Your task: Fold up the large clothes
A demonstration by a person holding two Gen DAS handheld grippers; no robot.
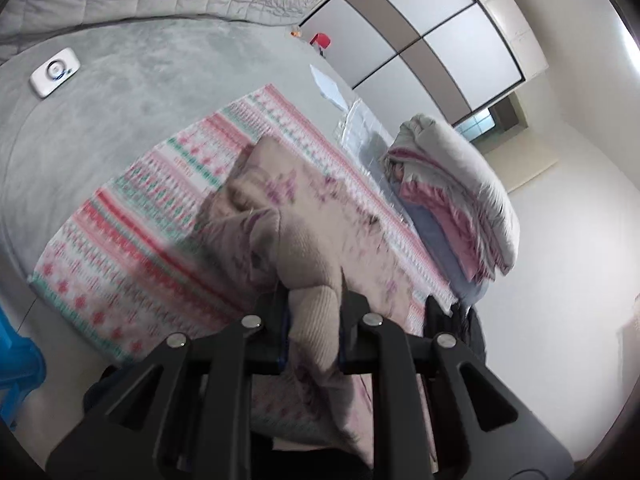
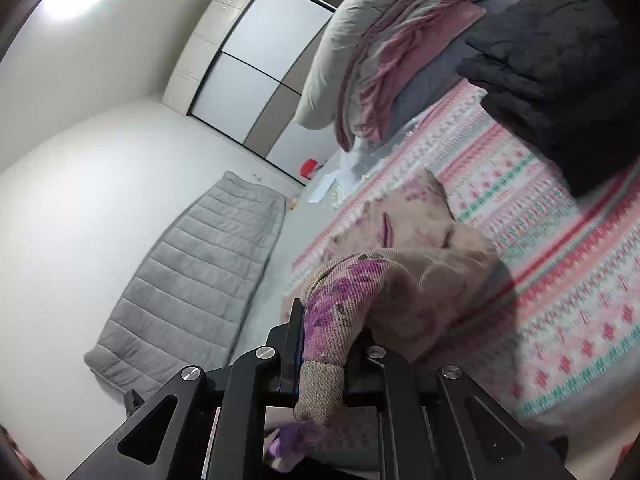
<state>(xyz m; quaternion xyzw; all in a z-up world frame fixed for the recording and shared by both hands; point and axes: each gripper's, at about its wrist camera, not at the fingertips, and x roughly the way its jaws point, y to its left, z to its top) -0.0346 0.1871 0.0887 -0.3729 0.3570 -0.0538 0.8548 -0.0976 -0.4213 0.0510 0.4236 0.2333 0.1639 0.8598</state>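
A beige knitted sweater (image 1: 280, 216) with purple flower patterns lies bunched on a pink, white and green patterned blanket (image 1: 132, 240). My left gripper (image 1: 314, 312) is shut on a ribbed beige edge of the sweater and lifts it above the blanket. My right gripper (image 2: 322, 344) is shut on another part of the same sweater (image 2: 400, 264), a beige and purple knit fold with a ribbed cuff. The sweater hangs between both grippers, and the blanket also shows in the right wrist view (image 2: 560, 280).
A pile of folded bedding (image 1: 452, 192), white, pink and grey-blue, sits at the blanket's far edge. A dark garment (image 2: 560, 80) lies on the blanket. A grey quilted pad (image 2: 192, 280), a white device (image 1: 54, 72), a red object (image 1: 320, 40) and papers (image 1: 330, 84) lie on the grey carpet.
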